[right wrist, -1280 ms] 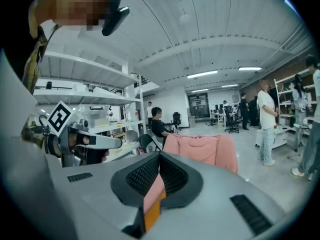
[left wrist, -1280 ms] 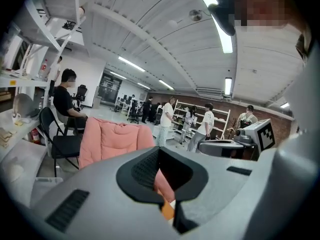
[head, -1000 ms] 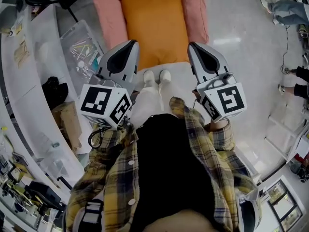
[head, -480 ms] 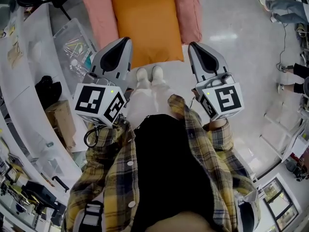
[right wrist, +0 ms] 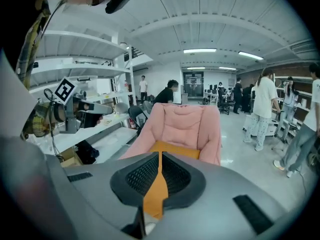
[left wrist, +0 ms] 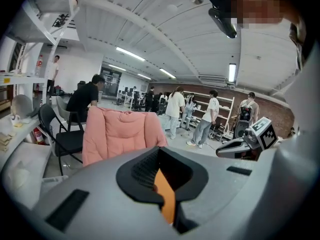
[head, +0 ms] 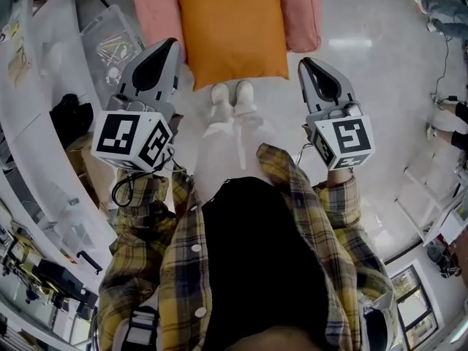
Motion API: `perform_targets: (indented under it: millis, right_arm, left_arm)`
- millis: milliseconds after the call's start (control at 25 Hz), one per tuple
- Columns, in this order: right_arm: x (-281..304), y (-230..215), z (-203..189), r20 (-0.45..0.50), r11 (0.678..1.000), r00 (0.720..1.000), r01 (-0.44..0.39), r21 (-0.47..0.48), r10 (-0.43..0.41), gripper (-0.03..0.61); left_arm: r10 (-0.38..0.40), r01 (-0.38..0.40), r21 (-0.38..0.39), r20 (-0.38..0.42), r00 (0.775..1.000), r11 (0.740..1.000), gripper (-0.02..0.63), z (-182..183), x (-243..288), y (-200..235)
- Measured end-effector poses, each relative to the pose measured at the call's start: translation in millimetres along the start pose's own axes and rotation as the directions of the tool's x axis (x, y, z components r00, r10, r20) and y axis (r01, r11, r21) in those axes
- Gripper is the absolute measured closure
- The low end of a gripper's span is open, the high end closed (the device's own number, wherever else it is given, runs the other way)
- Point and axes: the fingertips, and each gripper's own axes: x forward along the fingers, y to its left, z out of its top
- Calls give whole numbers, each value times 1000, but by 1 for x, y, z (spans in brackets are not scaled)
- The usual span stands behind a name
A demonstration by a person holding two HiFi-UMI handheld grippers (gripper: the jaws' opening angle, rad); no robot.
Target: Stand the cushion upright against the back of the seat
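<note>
Torso first: your yellow plaid shirt (head: 172, 269) filled the near edge of the head view. Your white shoes (head: 232, 93) stood beyond it on the pale floor (head: 365, 86), toes just short of the cushion's front edge.

Left gripper (head: 165, 44): jaws together, nothing clamped. Its own view showed only a thin slit between the pads, with orange showing through from beyond. The tip sat just beside the front left corner of the orange cushion (head: 230, 28). Whether it touched the fabric could not be told from above.

Right gripper (head: 307, 63): jaws likewise closed and empty. The tip was near the cushion's front right corner but apart from it.

Cushion position: flat on the seat of the pink padded chair (head: 301, 13). It covered most of the seat, and its front edge reached past the pink side pads toward your feet. It was not upright. In the right gripper view the pink backrest rose bare behind it.

Left of you ran a white surface (head: 51, 64). Alongside it were a clear plastic bin (head: 110, 42) of small coloured items, a black bag (head: 69, 119) and a cardboard box (head: 91, 170).

Farther off, the left gripper view showed a black chair (left wrist: 60, 139) beside the pink one. A person in black (left wrist: 87, 96) was behind it. Several more people (left wrist: 175, 111) stood at the back of the room under strip lights.
</note>
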Motion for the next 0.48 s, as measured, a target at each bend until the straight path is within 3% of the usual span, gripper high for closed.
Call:
perform_targets:
  millis: [480]
  right_arm:
    - [56, -10, -106, -150, 997, 989, 10, 79, 1, 555]
  left_arm:
    - [-31, 30, -16, -88, 996, 999, 609, -85, 55, 33]
